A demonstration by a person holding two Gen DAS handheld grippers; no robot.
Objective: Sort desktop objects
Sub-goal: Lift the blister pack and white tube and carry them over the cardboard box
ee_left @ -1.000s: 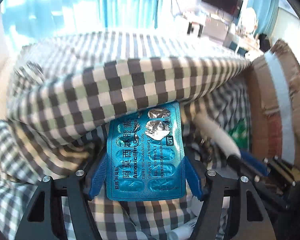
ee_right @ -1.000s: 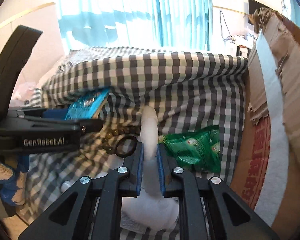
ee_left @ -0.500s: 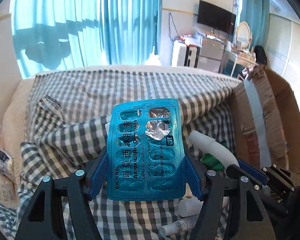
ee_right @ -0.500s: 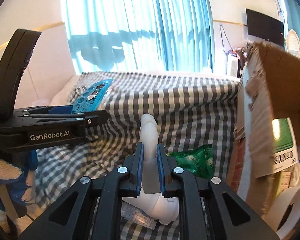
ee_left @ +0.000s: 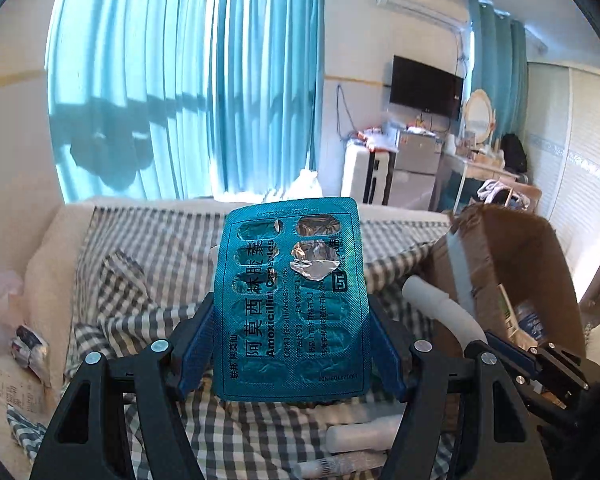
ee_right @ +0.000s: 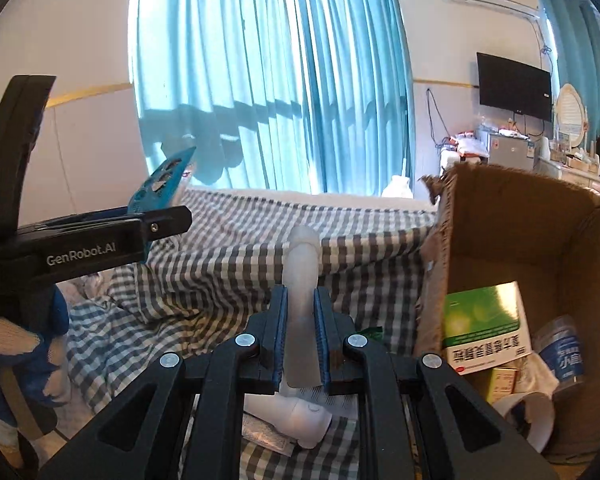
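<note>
With both grippers now raised clear of the checked cloth point(ee_left: 156, 256), your left gripper point(ee_left: 292, 344) jaws hold the blister pack point(ee_left: 294, 300) and your right gripper point(ee_right: 300, 344) jaws clamp the white tube point(ee_right: 302, 276), ready for the cardboard box point(ee_right: 512, 232) alongside.

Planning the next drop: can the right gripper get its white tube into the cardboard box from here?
Probably yes. The right gripper is shut on the white tube, and the cardboard box stands just to its right, open top and mouth facing it. Nothing lies between them; the left gripper, holding the blue blister pack, is on the far side.
</note>
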